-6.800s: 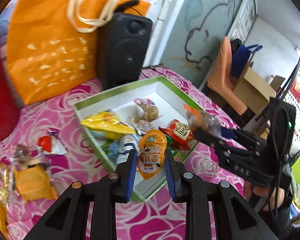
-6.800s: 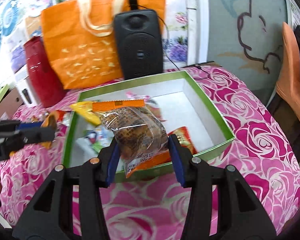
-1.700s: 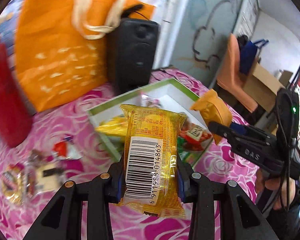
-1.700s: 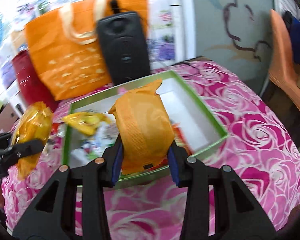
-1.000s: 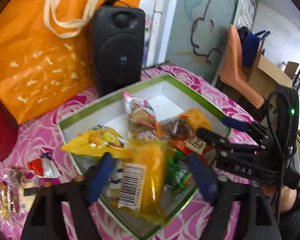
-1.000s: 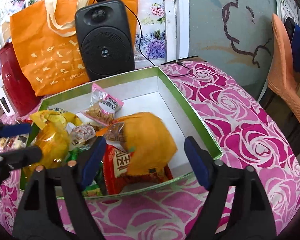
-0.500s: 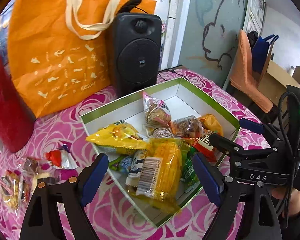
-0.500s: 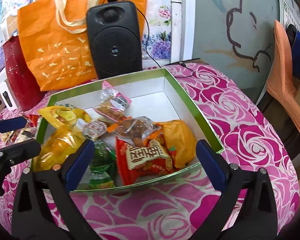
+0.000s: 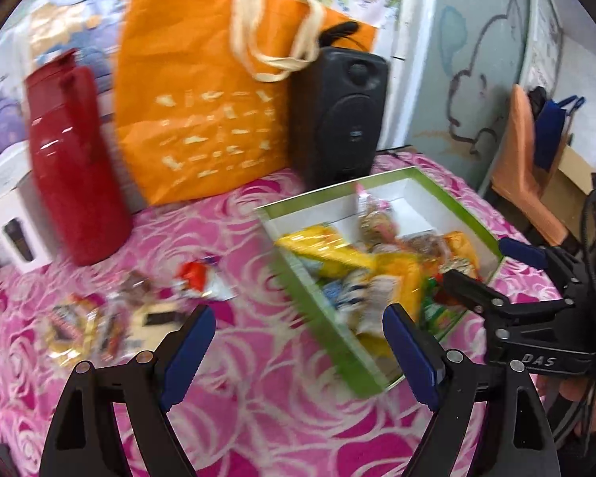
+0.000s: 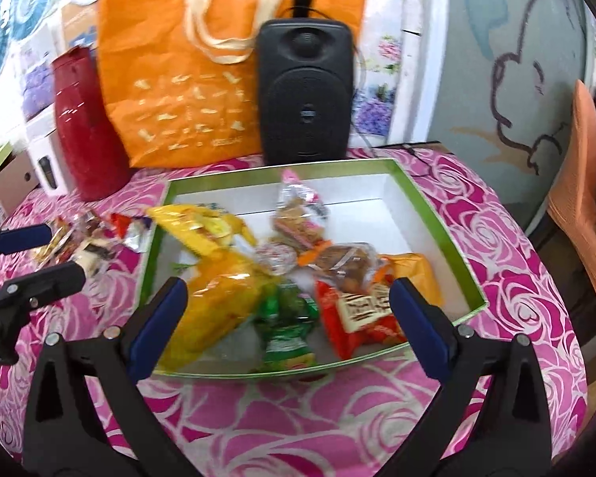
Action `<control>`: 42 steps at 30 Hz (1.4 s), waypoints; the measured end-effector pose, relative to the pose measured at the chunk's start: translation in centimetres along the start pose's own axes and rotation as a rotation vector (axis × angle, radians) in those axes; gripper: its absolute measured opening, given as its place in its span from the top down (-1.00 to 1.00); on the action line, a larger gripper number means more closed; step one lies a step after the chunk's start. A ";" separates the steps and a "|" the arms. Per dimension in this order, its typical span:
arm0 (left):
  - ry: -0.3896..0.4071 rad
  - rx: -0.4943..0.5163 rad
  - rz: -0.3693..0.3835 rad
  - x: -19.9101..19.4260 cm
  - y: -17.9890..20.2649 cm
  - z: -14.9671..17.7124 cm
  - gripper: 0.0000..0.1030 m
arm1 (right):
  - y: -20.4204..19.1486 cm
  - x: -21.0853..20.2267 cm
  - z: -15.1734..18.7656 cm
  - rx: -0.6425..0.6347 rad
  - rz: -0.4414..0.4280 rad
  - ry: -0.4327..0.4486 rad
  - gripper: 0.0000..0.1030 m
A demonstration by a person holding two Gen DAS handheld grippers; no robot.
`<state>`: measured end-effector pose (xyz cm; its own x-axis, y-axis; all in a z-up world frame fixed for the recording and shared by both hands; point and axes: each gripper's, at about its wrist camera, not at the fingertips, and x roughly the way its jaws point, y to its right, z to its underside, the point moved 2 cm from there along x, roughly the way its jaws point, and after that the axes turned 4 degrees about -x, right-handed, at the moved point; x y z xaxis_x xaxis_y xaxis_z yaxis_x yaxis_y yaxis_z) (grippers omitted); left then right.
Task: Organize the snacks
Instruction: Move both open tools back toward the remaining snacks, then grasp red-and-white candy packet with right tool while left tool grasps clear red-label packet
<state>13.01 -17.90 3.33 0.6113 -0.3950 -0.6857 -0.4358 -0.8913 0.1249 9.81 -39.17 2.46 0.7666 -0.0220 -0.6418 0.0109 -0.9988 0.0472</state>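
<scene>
Both claws gape wide with nothing in them. The right claw [image 10: 284, 312] hangs over the near edge of the green-rimmed box [image 10: 433, 214], whose snack packets [image 10: 294, 274] lie heaped just beyond its fingers. The left claw [image 9: 298, 336] hovers over the pink tabletop [image 9: 258, 409]; loose snacks [image 9: 111, 322] lie ahead to its left.

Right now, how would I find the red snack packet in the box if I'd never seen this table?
Start at the green-edged box on the pink rose tablecloth, in front of the black speaker. Go to its near right corner: the red packet lies there beside a green packet. It is the only red one, with a pale label of dark lettering.
</scene>
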 end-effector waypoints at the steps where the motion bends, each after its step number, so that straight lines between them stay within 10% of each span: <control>1: 0.002 -0.011 -0.012 -0.3 -0.7 0.3 -0.71 | -0.5 0.0 0.0 -0.009 -0.007 0.000 -0.96; 17: -0.005 -0.287 -0.175 -3.9 -15.0 6.2 -0.71 | -14.6 1.7 -0.7 -0.265 -0.283 -0.055 -0.96; 22: 0.007 -0.328 -0.168 -4.5 -17.3 6.9 -0.71 | -17.4 4.1 -2.0 -0.300 -0.333 -0.105 -0.59; 35: -0.005 -0.290 -0.093 -3.1 -19.9 4.6 -0.58 | -19.5 14.4 -5.7 -0.304 -0.225 -0.198 -0.20; 42: -0.022 -0.216 -0.061 -0.5 -19.4 1.1 -0.58 | -20.0 17.0 -4.6 -0.341 -0.194 -0.238 0.33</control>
<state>20.44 -0.20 0.42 0.6164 -0.3364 -0.7120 -0.2460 -0.9412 0.2317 25.55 -19.40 -5.85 0.5610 0.1149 -0.8198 0.3813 -0.9149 0.1327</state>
